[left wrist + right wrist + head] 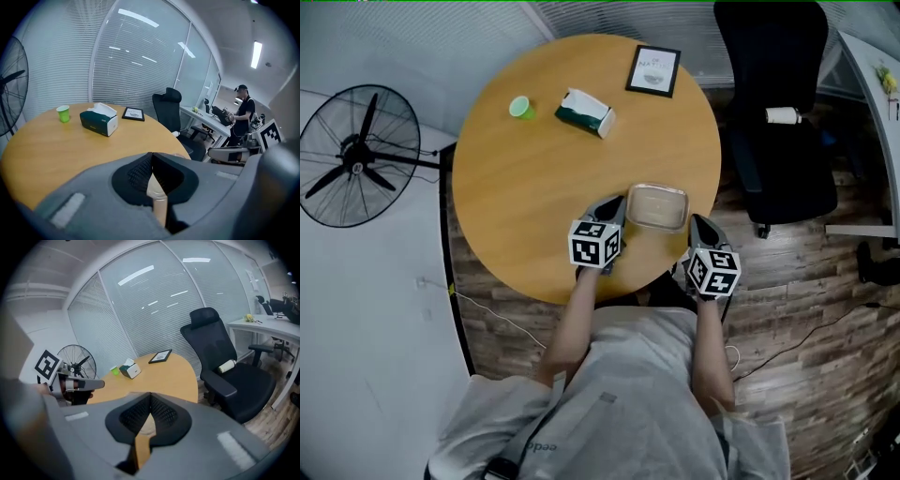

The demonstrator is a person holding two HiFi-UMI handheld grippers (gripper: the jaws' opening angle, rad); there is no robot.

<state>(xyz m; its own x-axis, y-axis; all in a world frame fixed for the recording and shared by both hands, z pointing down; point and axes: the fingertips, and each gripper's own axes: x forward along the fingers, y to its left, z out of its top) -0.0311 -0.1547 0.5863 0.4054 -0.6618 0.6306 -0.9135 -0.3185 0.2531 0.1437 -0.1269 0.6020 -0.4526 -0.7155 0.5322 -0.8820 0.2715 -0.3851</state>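
Observation:
A shallow beige tray [657,207] lies on the round wooden table [534,187] near its front edge. My left gripper [617,204] sits at the tray's left edge, pointing away from me. In the left gripper view its jaws [150,155] meet at the tips, shut, and a pale beige sliver shows in the hollow behind them. My right gripper [697,223] is at the tray's right front corner. Its tips [150,394] are closed too, with wood and pale beige showing in the gap behind. I cannot tell whether either gripper touches the tray.
Farther back on the table stand a green cup [521,108], a green-and-white tissue box [586,112] and a black picture frame [653,70]. A black office chair [778,103] with a white roll [782,115] stands right of the table. A floor fan [356,155] stands at the left. A person [243,112] stands at a far desk.

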